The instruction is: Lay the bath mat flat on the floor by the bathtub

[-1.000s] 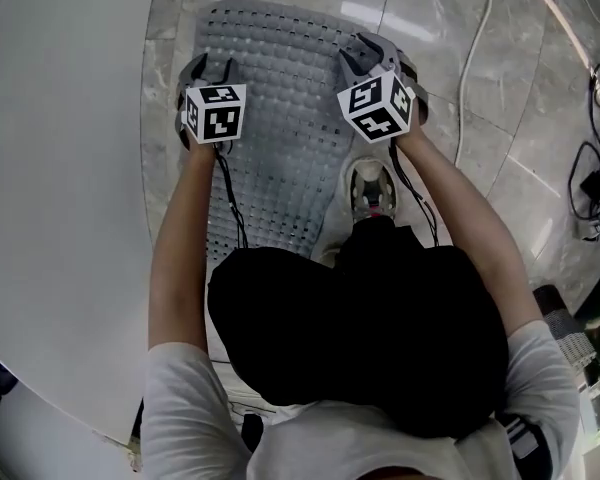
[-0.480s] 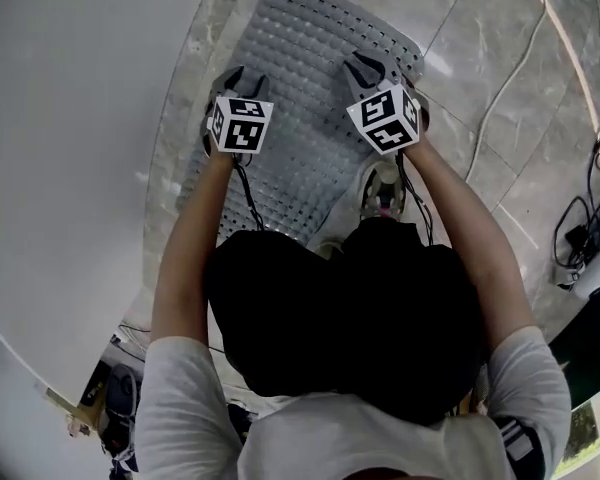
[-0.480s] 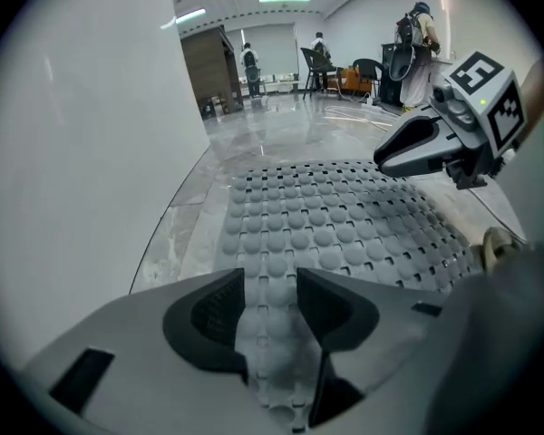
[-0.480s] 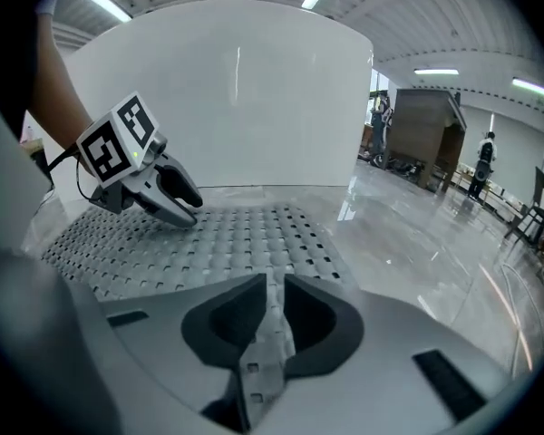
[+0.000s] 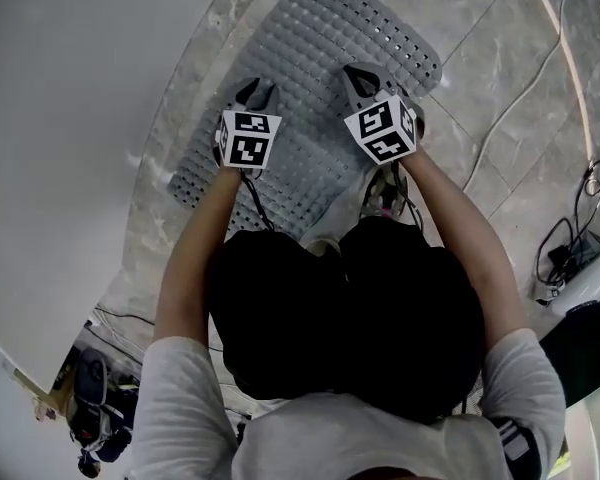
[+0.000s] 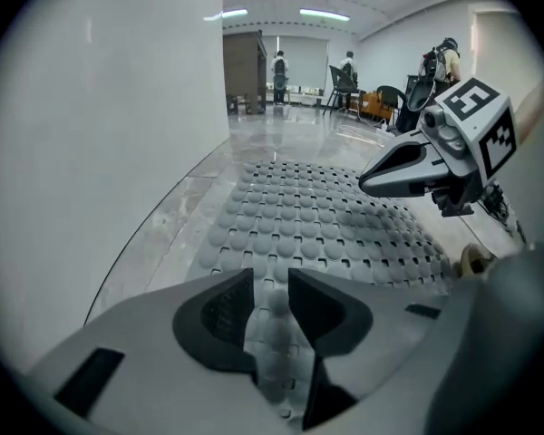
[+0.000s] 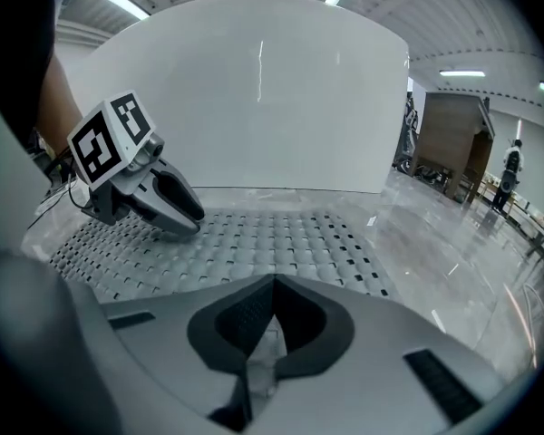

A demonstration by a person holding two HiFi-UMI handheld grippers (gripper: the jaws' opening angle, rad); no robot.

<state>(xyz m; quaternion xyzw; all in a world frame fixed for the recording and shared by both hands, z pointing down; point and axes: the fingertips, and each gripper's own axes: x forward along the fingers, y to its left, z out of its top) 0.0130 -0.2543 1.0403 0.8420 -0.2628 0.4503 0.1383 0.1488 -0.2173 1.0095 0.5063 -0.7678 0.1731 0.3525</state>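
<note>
The grey bath mat (image 5: pixel 310 78), studded and perforated, lies flat on the marble floor along the white bathtub (image 5: pixel 60 118). My left gripper (image 5: pixel 258 90) hovers over the mat's near left part, its jaws closing with a narrow gap and nothing pressed between them. In the left gripper view only the mat (image 6: pixel 317 220) below shows through the gap of the left gripper (image 6: pixel 270 279). My right gripper (image 5: pixel 358 71) hangs over the mat's near right side. The right gripper view shows the right gripper (image 7: pixel 272 284) shut, tips together, above the mat (image 7: pixel 281 238).
The person's shoe (image 5: pixel 380 193) stands at the mat's near right edge. Cables (image 5: pixel 540 48) and a white device (image 5: pixel 585 283) lie on the floor to the right. The curved tub wall (image 6: pixel 100 107) rises left of the mat. People (image 6: pixel 279 66) stand far down the room.
The right gripper's jaws have closed and the left's have narrowed. Both grippers sit nearer the mat's near end, and the mat now lies more slanted in the head view.
</note>
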